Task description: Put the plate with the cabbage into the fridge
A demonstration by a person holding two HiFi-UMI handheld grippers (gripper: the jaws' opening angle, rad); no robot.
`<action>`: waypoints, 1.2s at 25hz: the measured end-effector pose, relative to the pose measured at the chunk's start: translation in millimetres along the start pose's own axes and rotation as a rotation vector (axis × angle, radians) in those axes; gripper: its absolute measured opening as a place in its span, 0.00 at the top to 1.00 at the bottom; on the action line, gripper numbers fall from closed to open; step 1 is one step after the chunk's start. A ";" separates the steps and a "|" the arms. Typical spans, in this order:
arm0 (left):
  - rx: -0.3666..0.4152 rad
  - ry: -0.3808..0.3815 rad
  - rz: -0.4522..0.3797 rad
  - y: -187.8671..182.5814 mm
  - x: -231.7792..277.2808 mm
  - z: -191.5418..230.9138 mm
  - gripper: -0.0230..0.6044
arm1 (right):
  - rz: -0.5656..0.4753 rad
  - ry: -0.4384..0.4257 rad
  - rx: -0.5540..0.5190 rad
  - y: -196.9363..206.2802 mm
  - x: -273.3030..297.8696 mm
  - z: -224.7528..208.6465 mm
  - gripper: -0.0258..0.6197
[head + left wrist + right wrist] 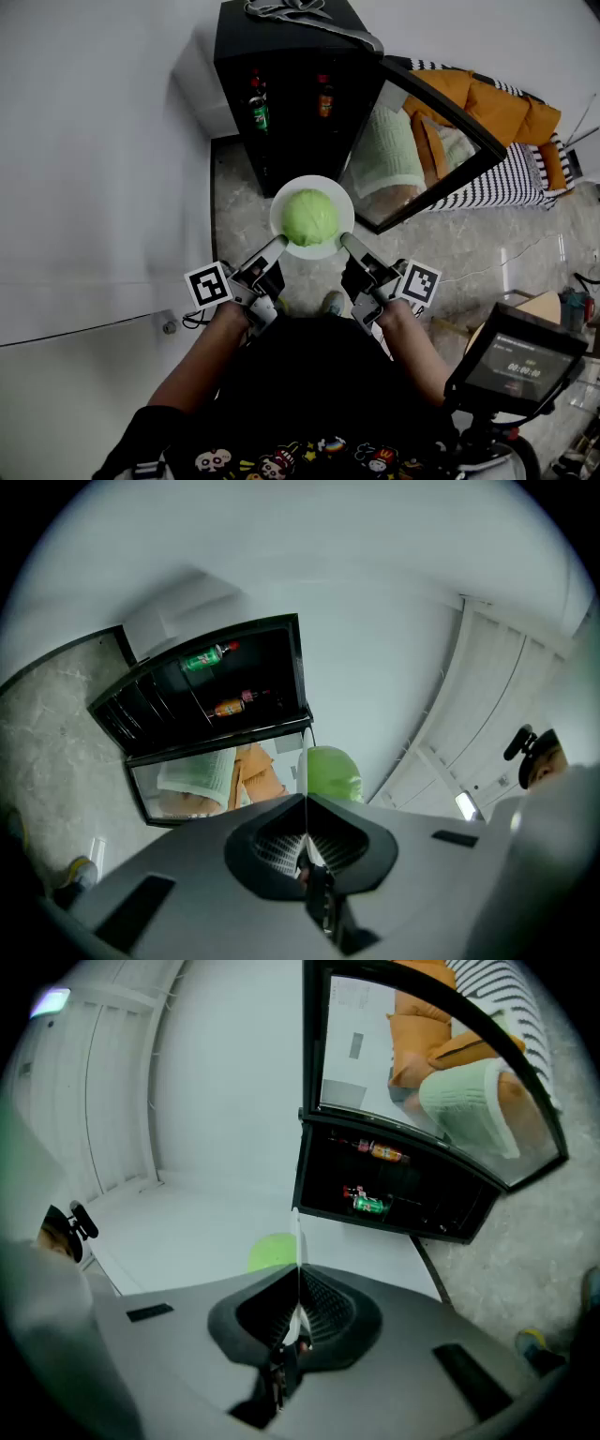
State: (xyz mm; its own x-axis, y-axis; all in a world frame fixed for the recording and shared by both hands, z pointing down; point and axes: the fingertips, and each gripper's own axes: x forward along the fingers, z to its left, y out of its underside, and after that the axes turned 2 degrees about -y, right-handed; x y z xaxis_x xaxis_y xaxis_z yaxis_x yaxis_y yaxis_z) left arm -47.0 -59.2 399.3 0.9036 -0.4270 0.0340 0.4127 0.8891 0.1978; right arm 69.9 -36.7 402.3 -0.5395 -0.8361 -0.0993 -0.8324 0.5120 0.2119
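Currently held: plate [279,208] with cabbage [310,217] centred on it, carried level above the floor [234,202], just in front of the open fridge [281,56].

Left gripper [279,245]: pinched tight on the plate's near-left rim.
Right gripper [347,241]: pinched tight on the near-right rim.
Nothing else between either pair of jaws.

Key relation: lies straight ahead of both grippers, between them and the dark fridge opening. Round, so no long axis to line up. Shared evenly, with neither hand nearer. Door [441,141] swung out to the right, seemingly just beside the plate's right edge. Judged next: a straight push forward onto a shelf, kept level and clear of the door.

Head view only: whole plate, both grips, the gap to the opening, two bottles [258,105] inside.
Left gripper view only: thin white rim edge-on in the jaws, cabbage bulging just beyond, door glass with reflections.
Right gripper view only: fridge interior from the other side, bottles on its shelves. Free shelf space not clearly readable.
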 end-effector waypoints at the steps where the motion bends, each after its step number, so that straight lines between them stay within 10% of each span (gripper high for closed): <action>1: 0.002 -0.001 -0.001 -0.7 0.4 -0.1 0.95 | 0.002 0.004 -0.003 -0.4 0.9 -0.5 0.94; 30: -0.040 -0.052 -0.081 -4.8 -2.7 8.0 0.95 | 0.102 0.045 0.067 -2.8 11.2 -9.8 0.94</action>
State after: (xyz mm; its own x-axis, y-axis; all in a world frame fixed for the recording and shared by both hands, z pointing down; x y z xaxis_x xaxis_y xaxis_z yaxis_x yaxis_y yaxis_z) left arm -52.3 -63.6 406.1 0.8605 -0.5045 0.0710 0.4889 0.8569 0.1630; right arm 67.4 -49.4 410.1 -0.6172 -0.7859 -0.0366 -0.7806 0.6059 0.1531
